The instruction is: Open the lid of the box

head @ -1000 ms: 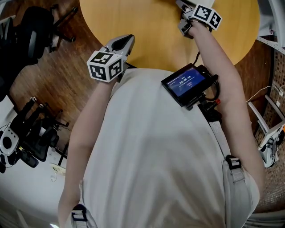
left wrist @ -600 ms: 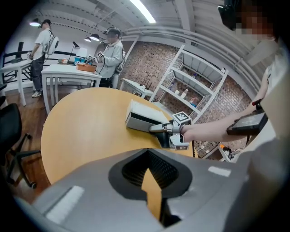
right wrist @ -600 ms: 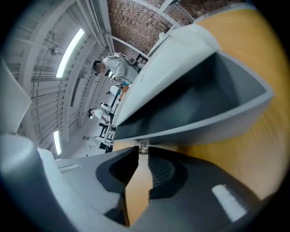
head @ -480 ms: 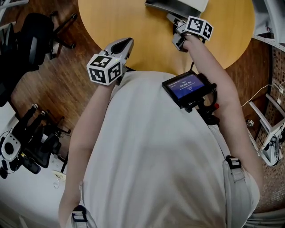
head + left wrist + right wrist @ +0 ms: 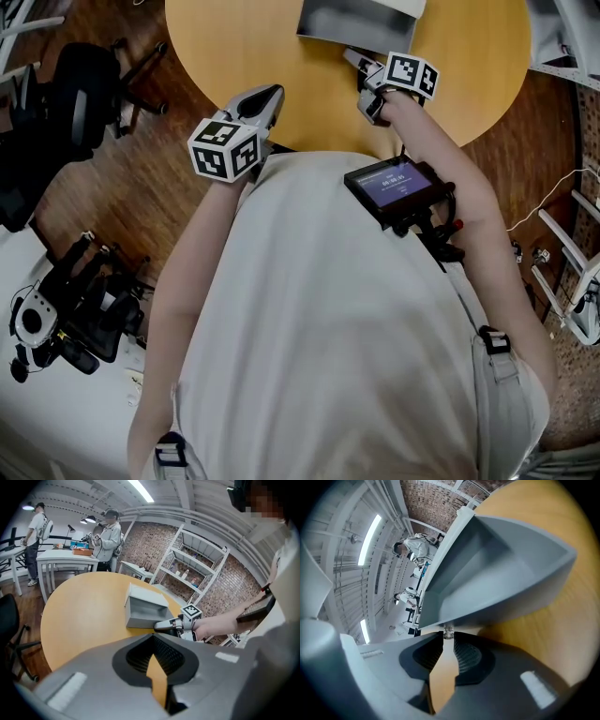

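Observation:
A grey box [image 5: 356, 21] stands on the round yellow table [image 5: 281, 47]; its lid stands raised at the back in the left gripper view, box [image 5: 143, 611]. My right gripper [image 5: 349, 54] reaches to the box's near edge. In the right gripper view the gripper [image 5: 448, 635] is shut on a small metal knob [image 5: 448, 631] under the edge of the grey lid [image 5: 501, 569]. My left gripper [image 5: 272, 89] hovers over the table's near edge, apart from the box, its tips [image 5: 151, 637] shut on nothing.
A black office chair [image 5: 66, 94] stands on the wood floor to the left. A white desk with black gear [image 5: 56, 309] is at the lower left. A white shelf rack [image 5: 197, 569] and people at desks [image 5: 108, 536] are beyond the table.
In the head view the right gripper has come nearer to the person and leftward, and more of the grey box shows at the top. The left gripper has hardly moved.

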Motion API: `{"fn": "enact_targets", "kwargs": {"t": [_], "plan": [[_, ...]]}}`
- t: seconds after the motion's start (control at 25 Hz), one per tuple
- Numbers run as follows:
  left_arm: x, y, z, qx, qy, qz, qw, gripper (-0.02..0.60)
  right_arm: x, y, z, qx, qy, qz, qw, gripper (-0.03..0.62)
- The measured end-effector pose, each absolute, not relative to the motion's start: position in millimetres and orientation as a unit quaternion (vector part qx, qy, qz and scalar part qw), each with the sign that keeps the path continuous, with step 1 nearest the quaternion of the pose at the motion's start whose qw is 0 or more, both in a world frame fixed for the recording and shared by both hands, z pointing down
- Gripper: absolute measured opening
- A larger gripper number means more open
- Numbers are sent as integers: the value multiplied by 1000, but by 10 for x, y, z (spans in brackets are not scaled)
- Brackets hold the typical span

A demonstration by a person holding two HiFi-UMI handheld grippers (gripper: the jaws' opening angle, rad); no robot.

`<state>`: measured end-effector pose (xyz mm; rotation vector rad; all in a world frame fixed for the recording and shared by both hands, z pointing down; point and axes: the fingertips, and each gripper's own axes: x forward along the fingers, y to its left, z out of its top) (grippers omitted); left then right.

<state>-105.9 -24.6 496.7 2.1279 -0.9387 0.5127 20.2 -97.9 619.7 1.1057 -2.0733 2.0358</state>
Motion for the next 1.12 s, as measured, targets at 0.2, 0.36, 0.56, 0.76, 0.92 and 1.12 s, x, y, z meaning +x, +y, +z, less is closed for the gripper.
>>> {"fn": "enact_targets", "kwargs": {"t": [0.2, 0.36, 0.56, 0.76, 0.92, 1.12], "plan": [[-1069, -246, 4948, 833, -367, 202, 362, 0, 172, -951, 6212, 340, -678, 651, 18, 143], [-1041, -302, 5004, 837, -362, 198, 360, 0, 138, -837, 6271, 318, -680, 660, 35, 143], [-1031, -301, 4971, 852, -338, 189, 352, 0, 27, -556, 5992, 260, -706, 658, 32, 130], [-922, -180, 4806, 874, -303, 181, 332, 0, 277, -455, 5478, 293, -773, 562, 31, 0], [-717, -125, 4628, 890, -285, 169, 315, 0, 656, -431, 4959, 327, -820, 470, 19, 0], [-412, -105, 4403, 897, -286, 152, 301, 0, 1048, -354, 4253, 334, -873, 355, -4, 1]]}}
